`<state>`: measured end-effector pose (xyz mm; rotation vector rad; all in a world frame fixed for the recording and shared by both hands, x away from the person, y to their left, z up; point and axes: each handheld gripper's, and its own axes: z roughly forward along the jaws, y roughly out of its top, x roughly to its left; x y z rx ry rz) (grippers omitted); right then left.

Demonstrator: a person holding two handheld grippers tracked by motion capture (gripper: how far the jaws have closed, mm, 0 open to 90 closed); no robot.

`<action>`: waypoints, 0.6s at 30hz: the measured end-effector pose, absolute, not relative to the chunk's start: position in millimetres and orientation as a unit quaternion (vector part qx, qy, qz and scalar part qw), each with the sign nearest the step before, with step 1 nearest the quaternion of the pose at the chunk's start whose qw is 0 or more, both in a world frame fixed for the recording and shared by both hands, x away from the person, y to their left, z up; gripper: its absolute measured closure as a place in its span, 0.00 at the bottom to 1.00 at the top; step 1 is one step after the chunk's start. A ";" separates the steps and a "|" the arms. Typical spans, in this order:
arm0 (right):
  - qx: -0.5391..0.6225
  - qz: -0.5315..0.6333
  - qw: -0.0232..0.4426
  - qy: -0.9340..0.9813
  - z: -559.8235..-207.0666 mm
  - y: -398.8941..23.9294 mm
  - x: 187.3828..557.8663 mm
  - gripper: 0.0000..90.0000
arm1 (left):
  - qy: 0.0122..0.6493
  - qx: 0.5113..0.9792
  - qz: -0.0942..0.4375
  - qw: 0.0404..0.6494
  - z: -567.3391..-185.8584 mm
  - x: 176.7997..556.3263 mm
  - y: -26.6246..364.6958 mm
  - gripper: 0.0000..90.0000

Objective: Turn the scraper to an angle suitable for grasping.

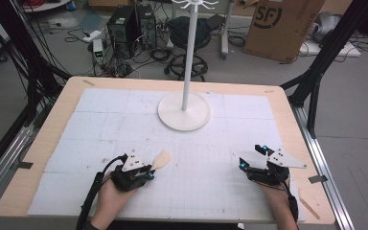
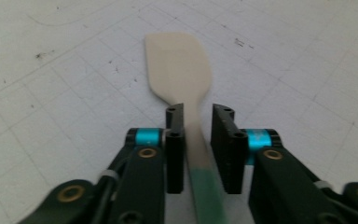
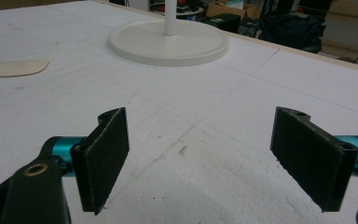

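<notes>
Your left gripper (image 2: 197, 140) sits low over the white foam mat (image 1: 100, 120) at the near left of the table (image 1: 43, 143). Its two black jaws straddle the neck of the spatula (image 2: 179, 65), which lies flat on the mat. The spatula has a cream-coloured blade that points away from you and a handle that turns green nearer the gripper body. In the left gripper view, the left jaw stands against the handle. A thin gap remains between the handle and the right jaw. The jaws are narrowed around the handle, but the pads do not yet press on it from both sides, so treat this gripper as not yet clamped. In the high view, the blade of the spatula (image 1: 162, 158) projects from the left gripper (image 1: 146, 173) toward the upper right.

Your right gripper (image 3: 198, 158) rests at the near right of the table, well apart from the spatula. Its jaws stand wide apart with only bare mat between them. This gripper is released and holds nothing. In the high view, the right gripper (image 1: 251, 158) points toward the middle of the table.

The white stand (image 1: 184, 111) rises from a round base at the far middle of the mat. It is well apart from both grippers. In the right gripper view, the spatula blade (image 3: 14, 68) lies at the far left, and the stand base (image 3: 168, 42) lies ahead.
</notes>
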<state>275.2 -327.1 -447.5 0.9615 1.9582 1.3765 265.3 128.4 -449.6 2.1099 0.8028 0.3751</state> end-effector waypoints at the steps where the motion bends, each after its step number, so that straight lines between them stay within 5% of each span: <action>1: 0.358 0.513 0.278 0.729 -447.5 -327.2 275.2 0.21 | 0.317 0.840 0.149 0.414 -449.3 265.8 128.4 0.87; 18: 0.359 0.514 0.278 0.728 -447.4 -327.8 275.2 0.21 | 0.241 0.856 0.138 0.436 -433.8 297.1 85.4 0.90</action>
